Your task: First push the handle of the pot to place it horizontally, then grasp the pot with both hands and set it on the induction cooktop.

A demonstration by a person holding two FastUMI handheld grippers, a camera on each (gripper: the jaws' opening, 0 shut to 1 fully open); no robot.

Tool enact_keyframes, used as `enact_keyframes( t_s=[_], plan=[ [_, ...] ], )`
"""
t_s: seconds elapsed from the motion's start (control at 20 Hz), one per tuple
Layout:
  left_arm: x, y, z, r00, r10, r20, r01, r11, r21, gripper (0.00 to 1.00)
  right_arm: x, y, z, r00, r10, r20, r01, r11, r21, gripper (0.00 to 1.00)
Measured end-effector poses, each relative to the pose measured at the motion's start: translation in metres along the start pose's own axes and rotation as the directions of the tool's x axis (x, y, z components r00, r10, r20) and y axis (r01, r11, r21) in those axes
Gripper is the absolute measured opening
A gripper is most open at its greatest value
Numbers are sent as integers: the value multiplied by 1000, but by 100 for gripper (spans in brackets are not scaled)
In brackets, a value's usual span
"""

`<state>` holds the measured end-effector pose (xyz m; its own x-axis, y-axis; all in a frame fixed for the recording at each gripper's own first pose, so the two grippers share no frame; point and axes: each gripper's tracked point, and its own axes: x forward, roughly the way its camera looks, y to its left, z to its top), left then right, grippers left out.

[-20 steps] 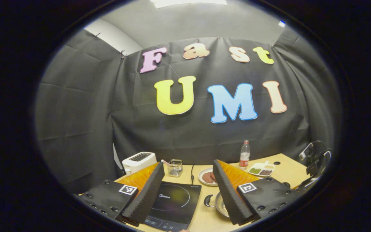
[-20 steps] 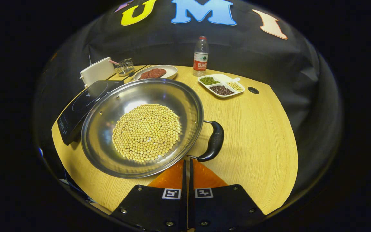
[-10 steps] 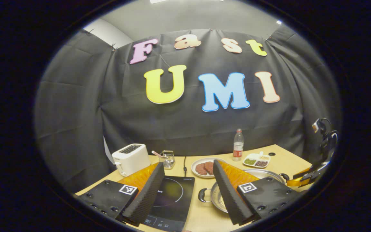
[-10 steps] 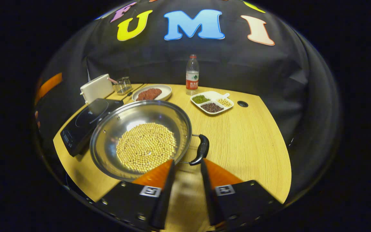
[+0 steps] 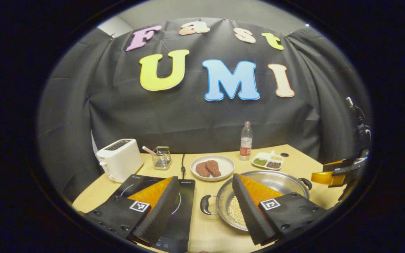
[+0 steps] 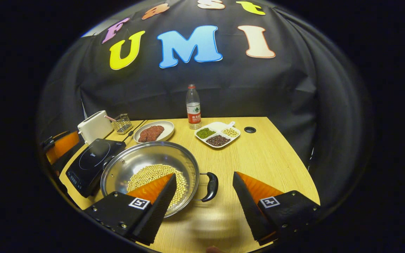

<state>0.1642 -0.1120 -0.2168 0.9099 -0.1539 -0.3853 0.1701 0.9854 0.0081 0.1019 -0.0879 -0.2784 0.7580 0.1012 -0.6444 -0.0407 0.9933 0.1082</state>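
On my table (image 6: 276, 158) the pot (image 6: 132, 161) sits near the front edge, just right of the induction cooktop (image 6: 90, 165), its rim touching or overlapping the cooktop's right edge as far as I can tell. Behind them I see a white toaster (image 6: 91, 130), a small wire holder (image 6: 122, 123) with a pink stick in it, a plate (image 6: 153, 131) and a water bottle (image 6: 193, 107) standing upright. A divided white dish (image 6: 217, 134) lies to the right of the plate, near a round hole in the tabletop (image 6: 249, 129).

The pot holds a flat layer of pale beans (image 6: 149, 174). The plate carries two reddish-brown patties. The divided dish has green, dark and pale grains, one kind per compartment.

In the right gripper view, the right gripper (image 6: 204, 191) is spread wide and holds nothing; the pot's right handle (image 6: 210, 186) lies between its fingers, apart from both. Its left finger overlaps the pot's near rim in the picture. The other gripper (image 6: 60, 146) appears at the far left, beyond the cooktop.

In the left gripper view, the left gripper (image 5: 206, 195) is also wide and empty. The pot's left handle (image 5: 204, 204) sits between its fingers, one finger over the cooktop (image 5: 186, 196), the other over the pot (image 5: 283, 179). The cooktop's cable (image 5: 183, 163) runs back towards the wall.
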Motion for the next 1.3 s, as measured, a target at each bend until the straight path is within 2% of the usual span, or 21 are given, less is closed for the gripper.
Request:
enact_keyframes(
  t_s=[0.15, 0.2, 0.35, 0.4, 0.45, 0.8, 0.85, 0.95, 1.15, 1.2, 1.25, 1.3],
  plan=[
    [17, -4, -20, 999, -23, -49, 22, 1000, -22, 94, 7, -1, 1, 1000, -11, 2, 11, 1000, 8, 98],
    [22, -5, -25, 998, -29, -61, 26, 999, -38, 98, 10, 0, 0, 1000, -11, -5, 11, 1000, 10, 98],
    [39, -9, -44, 993, -48, -111, 41, 997, -72, 99, 20, -2, -4, 1000, -14, -25, 15, 1000, 14, 98],
    [44, -9, -52, 990, -52, -131, 42, 996, -73, 94, 22, -1, -5, 999, -15, -30, 16, 1000, 15, 98],
    [49, -10, -60, 987, -60, -151, 49, 996, -74, 99, 24, -2, -6, 999, -15, -34, 15, 1000, 15, 98],
    [79, -10, -107, 960, -78, -269, 54, 994, -96, 100, 42, -5, -19, 997, -7, -75, 7, 1000, -3, 98],
    [83, -10, -113, 956, -79, -284, 53, 994, -96, 98, 45, -4, -21, 996, -4, -84, 4, 1000, -4, 98],
    [90, -7, -123, 946, -67, -316, 41, 995, -88, 100, 52, -1, -26, 995, 3, -101, -4, 1000, -2, 98],
    [102, -5, -127, 941, -48, -334, 35, 998, -47, 94, 66, 0, -38, 989, 5, -145, -5, 1000, -4, 98],
    [104, -8, -127, 940, -51, -338, 41, 999, -36, 100, 69, -2, -43, 987, -1, -163, 0, 1000, -5, 98],
    [105, -12, -131, 935, -61, -349, 51, 998, -38, 97, 72, -2, -47, 984, -3, -180, 2, 1000, -5, 98],
    [106, -18, -134, 928, -79, -364, 66, 997, -48, 99, 74, -2, -51, 981, -6, -195, 5, 1000, -6, 98]
  ],
)
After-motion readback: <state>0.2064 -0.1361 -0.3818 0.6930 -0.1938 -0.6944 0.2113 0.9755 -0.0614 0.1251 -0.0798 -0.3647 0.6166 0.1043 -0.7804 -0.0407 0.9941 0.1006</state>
